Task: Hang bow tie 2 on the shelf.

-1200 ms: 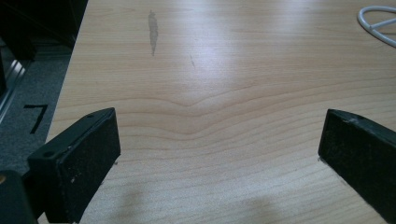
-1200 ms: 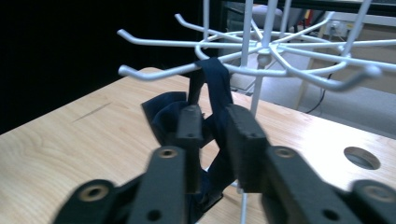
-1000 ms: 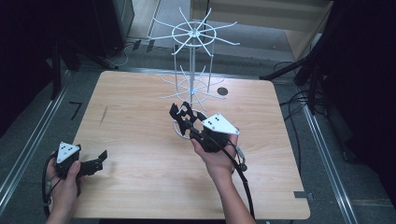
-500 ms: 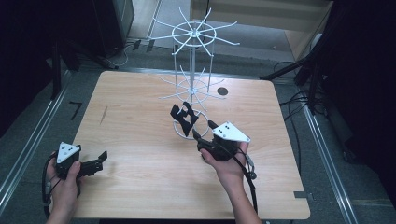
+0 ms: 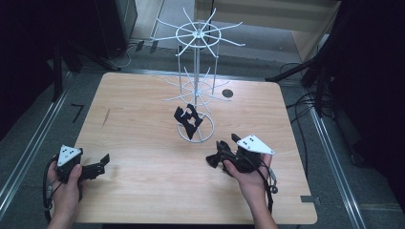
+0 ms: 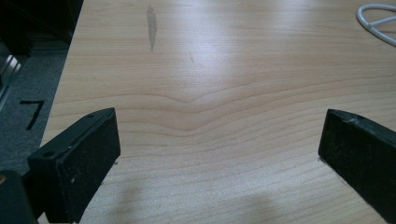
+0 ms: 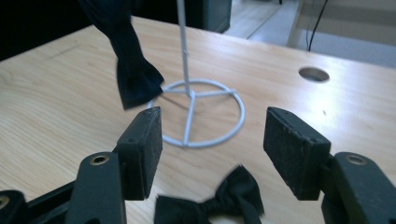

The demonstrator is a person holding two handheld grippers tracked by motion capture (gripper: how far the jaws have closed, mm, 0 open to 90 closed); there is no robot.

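Our right gripper [image 7: 212, 140] just opened and drew back; bow tie [image 7: 210, 200] lies below its fingers, left gripper [image 6: 215, 154] open.

One camera looks down from high up; two sit low, close to the surface [image 5: 143, 191], both seeing the white stand [image 7: 194, 121].

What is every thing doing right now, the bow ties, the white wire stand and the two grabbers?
White wire stand: upright on the table, its ring base flat.
Hanging bow tie: dangling from a lower arm of the stand.
Second bow tie: lying flat on the table, below the right gripper's jaws, not gripped.
Right gripper: open, jaws have just been opening.
Left gripper: open, nothing between its jaws.
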